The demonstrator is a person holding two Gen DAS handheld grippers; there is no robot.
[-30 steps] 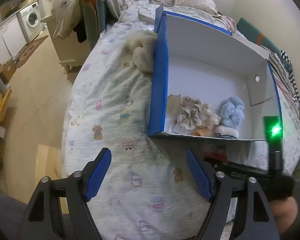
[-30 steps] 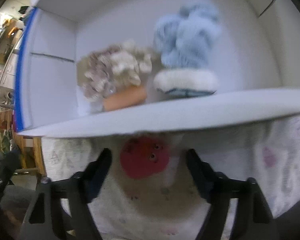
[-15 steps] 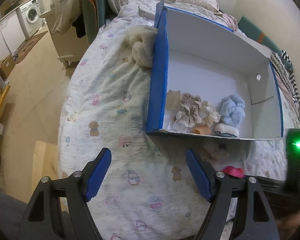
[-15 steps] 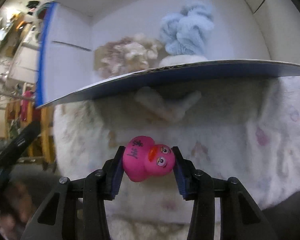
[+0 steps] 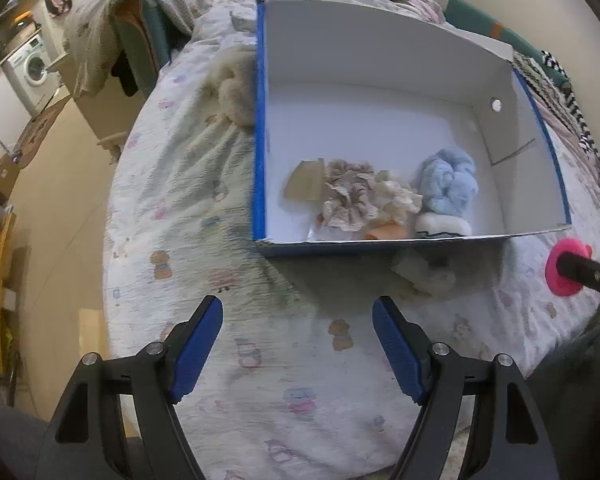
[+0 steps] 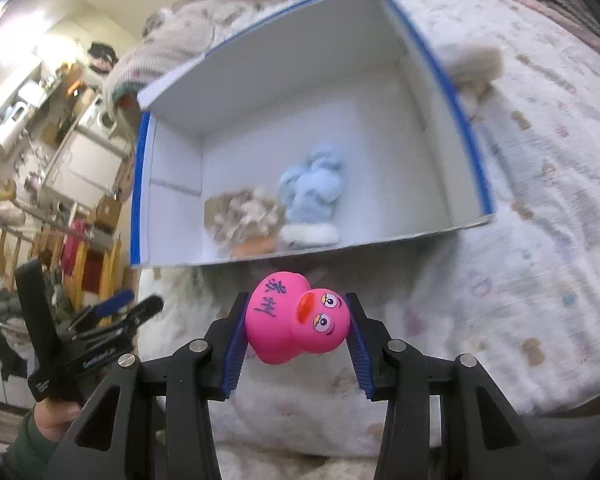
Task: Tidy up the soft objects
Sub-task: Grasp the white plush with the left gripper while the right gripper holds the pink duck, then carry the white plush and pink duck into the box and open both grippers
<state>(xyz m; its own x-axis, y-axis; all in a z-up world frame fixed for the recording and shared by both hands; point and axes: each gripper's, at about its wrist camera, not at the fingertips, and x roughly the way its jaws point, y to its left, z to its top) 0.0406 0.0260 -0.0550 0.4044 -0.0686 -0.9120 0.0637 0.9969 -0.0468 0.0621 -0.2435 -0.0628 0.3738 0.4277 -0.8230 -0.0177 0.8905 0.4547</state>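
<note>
A blue-and-white cardboard box [image 5: 380,60] lies open on the bed. Inside it are a beige scrunchie [image 5: 352,198], a light blue fluffy item [image 5: 450,186] and a white sock [image 5: 440,226]. My right gripper [image 6: 296,322] is shut on a pink rubber duck [image 6: 296,322] and holds it above the bed in front of the box [image 6: 300,92]. The duck also shows in the left wrist view [image 5: 564,268] at the right edge. My left gripper [image 5: 298,340] is open and empty, over the bedsheet before the box. A small pale soft item [image 5: 424,274] lies on the sheet by the box's front wall.
A cream fluffy item [image 5: 236,92] lies on the sheet left of the box; it also shows in the right wrist view [image 6: 476,64]. Bedding is piled behind the box. The bed edge drops to the floor at left, with a washing machine [image 5: 32,72] beyond.
My right gripper closed on the pink duck and lifted it up off the sheet, backing away from the box. My left gripper drew slightly back.
</note>
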